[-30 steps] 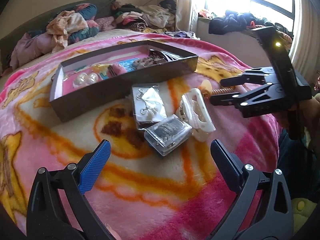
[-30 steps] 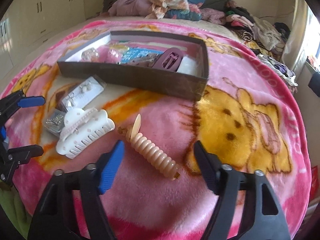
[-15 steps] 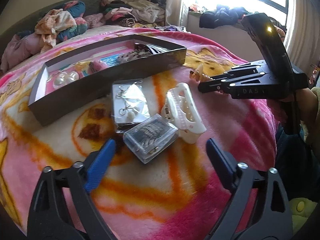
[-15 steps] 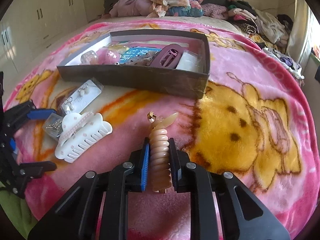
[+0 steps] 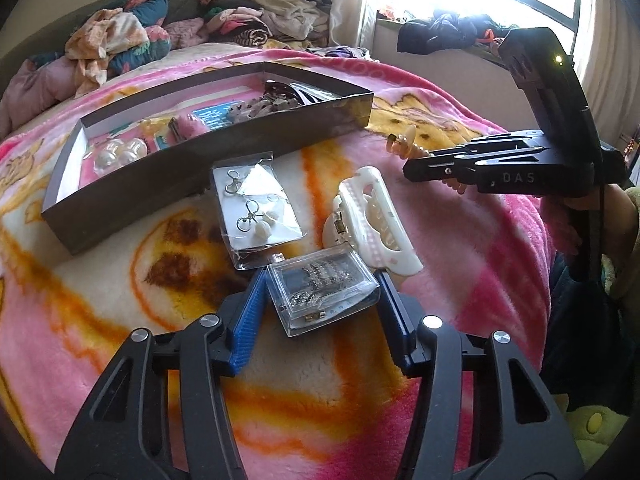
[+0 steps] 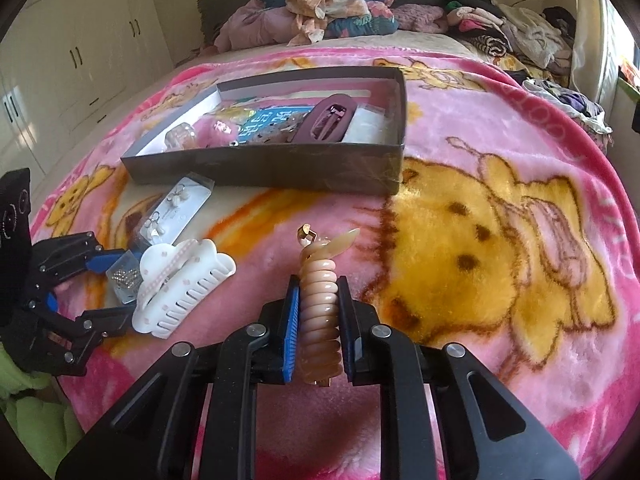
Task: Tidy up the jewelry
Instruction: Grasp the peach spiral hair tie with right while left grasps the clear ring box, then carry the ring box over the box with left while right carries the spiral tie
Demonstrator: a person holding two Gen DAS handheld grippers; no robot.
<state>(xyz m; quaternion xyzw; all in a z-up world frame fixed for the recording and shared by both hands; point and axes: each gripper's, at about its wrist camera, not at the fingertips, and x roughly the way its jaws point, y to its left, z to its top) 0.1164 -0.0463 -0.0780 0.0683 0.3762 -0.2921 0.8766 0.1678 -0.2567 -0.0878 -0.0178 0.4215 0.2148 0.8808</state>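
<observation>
My left gripper (image 5: 322,280) is closed around a clear plastic case of small silver jewelry (image 5: 322,290) on the pink blanket. My right gripper (image 6: 320,292) is shut on a beige spiral hair clip (image 6: 320,300) and holds it above the blanket; it shows in the left wrist view (image 5: 412,162) too. A dark open box (image 6: 272,174) holds a mauve hair clip (image 6: 330,120), a blue card and other pieces. A white claw clip (image 5: 374,220) and a bagged pair of earrings (image 5: 254,210) lie in front of the box.
The pink cartoon blanket (image 6: 500,220) covers the bed. Piled clothes (image 6: 332,4) lie at the bed's head and along the window side. White wardrobes (image 6: 60,60) stand to the left in the right wrist view.
My right gripper closed on the spiral clip and lifted it. My left gripper moved forward and closed around the clear case.
</observation>
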